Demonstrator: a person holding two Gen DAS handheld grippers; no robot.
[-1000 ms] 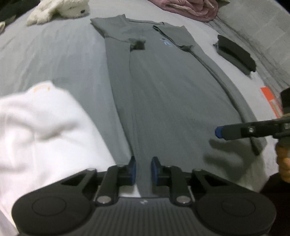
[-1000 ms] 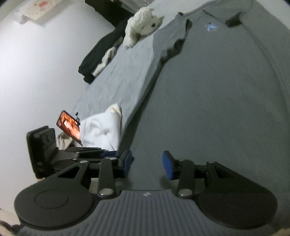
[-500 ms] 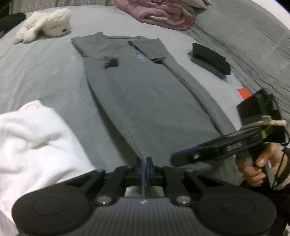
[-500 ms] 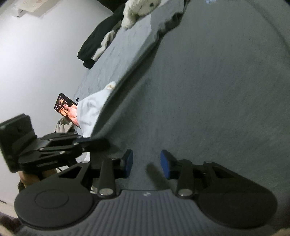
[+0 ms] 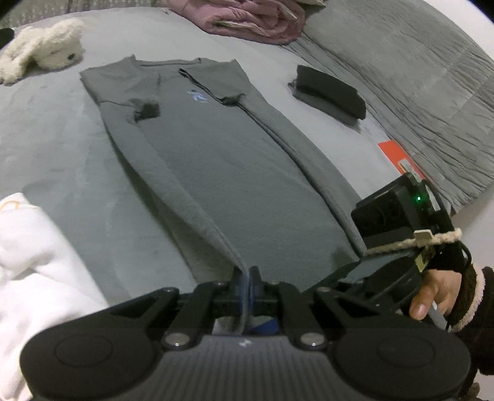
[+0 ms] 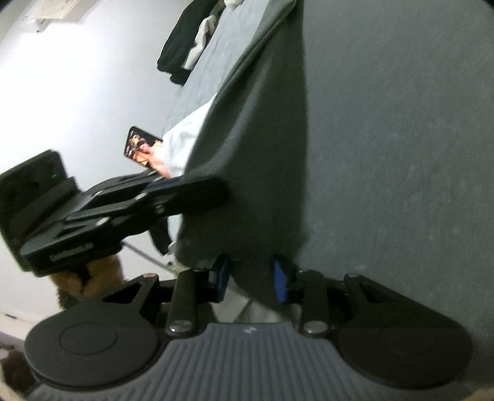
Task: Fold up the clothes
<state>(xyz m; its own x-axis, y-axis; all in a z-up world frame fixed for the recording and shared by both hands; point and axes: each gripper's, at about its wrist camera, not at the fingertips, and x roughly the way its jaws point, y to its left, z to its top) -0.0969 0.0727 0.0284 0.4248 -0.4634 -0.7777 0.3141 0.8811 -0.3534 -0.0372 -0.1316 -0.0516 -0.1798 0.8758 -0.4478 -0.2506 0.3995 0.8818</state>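
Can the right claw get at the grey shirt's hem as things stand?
Probably yes. The right claw is already at the near hem of the grey shirt, fabric between its parted pads, nothing blocking. The left claw is pinching the hem beside it.

Grey shirt (image 5: 222, 172) with small blue logo (image 5: 197, 96), white plush toy (image 5: 40, 49) upper left, pink blanket (image 5: 256, 18) top, orange card (image 5: 398, 154) right.

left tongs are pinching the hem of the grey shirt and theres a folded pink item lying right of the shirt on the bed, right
Not quite. The left tongs do pinch the hem of the grey shirt, but the folded item to the shirt's right is black, not pink. The left wrist view shows it; the pink bundle lies farther back, beyond the collar.
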